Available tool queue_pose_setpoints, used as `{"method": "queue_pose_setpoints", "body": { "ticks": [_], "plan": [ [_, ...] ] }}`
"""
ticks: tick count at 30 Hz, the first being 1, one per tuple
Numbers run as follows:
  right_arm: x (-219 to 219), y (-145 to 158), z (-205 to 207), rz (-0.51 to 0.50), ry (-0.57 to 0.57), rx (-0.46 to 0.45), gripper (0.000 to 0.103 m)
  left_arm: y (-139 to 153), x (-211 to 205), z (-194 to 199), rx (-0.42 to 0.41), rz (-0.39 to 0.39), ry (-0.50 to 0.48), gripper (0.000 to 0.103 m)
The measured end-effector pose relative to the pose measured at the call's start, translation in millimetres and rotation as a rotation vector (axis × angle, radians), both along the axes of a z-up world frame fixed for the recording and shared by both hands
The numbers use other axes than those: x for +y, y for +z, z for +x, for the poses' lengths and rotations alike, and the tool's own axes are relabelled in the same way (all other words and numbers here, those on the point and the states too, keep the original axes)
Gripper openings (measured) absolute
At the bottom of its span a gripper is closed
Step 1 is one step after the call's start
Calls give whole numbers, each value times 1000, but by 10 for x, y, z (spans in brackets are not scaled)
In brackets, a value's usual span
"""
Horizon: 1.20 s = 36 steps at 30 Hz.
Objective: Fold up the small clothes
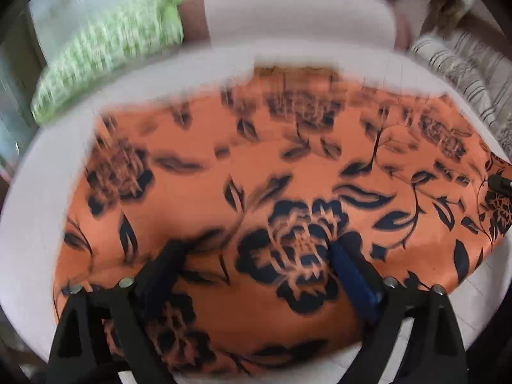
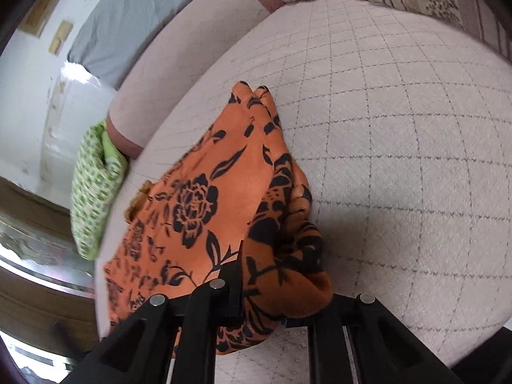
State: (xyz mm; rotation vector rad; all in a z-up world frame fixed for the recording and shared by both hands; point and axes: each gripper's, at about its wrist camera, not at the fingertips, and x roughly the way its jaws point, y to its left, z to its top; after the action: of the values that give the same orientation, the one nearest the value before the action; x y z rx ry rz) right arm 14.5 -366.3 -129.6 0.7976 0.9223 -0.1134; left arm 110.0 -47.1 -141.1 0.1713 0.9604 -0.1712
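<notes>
An orange garment with black flower print (image 1: pixel 256 172) lies spread flat on a pale quilted surface (image 1: pixel 32 224). My left gripper (image 1: pixel 256 249) is open and hovers over the garment's near part, fingers wide apart, holding nothing. In the right wrist view the same garment (image 2: pixel 204 198) is bunched at its near end. My right gripper (image 2: pixel 268 275) is shut on a folded edge of the orange garment, with cloth wrapped over the fingers. A tip of the right gripper shows at the right edge of the left wrist view (image 1: pixel 500 185).
A green patterned cloth (image 1: pixel 105 60) lies at the surface's far left edge, also in the right wrist view (image 2: pixel 92 192). A striped beige cushion (image 1: pixel 473 73) sits at the far right. A person's leg and grey shorts (image 2: pixel 153 19) are behind the surface.
</notes>
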Motion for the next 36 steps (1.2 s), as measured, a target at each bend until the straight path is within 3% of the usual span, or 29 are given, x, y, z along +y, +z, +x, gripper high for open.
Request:
{"method": "queue_pose_setpoints", "body": {
  "ticks": [2,5,8,11,13,15,17,19,20,25,27,28,29,31,33,36],
  "plan": [
    [169,242,57,-86,57,-42,13,174,143,-33,17,-124,24,84],
    [673,892,176,-239,192,-169,13,593,632,-209,-107,-296,142,83],
    [1391,1478,245,-337,331,-300,13,906,1271,-418,-235,-380,277,83],
    [2229,1747,282,-378,485,-388,13,990,2013,-620,-331,-395,492,83],
    [2820,1647,316,-389,603,-396,12,859,2343,-714,-332,-406,606,83],
    [3236,1347,383,-372,686,-348,13,632,2585,-760,-276,-434,681,83],
    [3687,748,528,-336,811,-222,14,448,2694,-777,-215,-473,721,82],
    [3950,177,656,-333,888,-62,16,441,2725,-818,-225,-518,703,82],
    [3993,72,641,-334,883,-68,16,472,2697,-839,-242,-502,693,83],
    [3947,352,648,-302,875,-106,16,498,2661,-817,-230,-510,670,83],
    [3962,413,637,-272,881,-116,22,485,2661,-747,-236,-512,663,83],
    [3964,395,634,-259,889,-118,43,485,2668,-712,-240,-506,658,83],
    [3984,314,630,-222,917,-106,78,479,2665,-672,-241,-499,657,83],
    [3950,164,586,-134,947,-99,80,479,2679,-684,-245,-497,647,83],
    [3857,217,463,-126,935,-169,80,495,2678,-703,-249,-505,623,83],
    [3410,359,291,-41,812,-234,80,555,2502,-731,-215,-552,494,83]
  ]
}}
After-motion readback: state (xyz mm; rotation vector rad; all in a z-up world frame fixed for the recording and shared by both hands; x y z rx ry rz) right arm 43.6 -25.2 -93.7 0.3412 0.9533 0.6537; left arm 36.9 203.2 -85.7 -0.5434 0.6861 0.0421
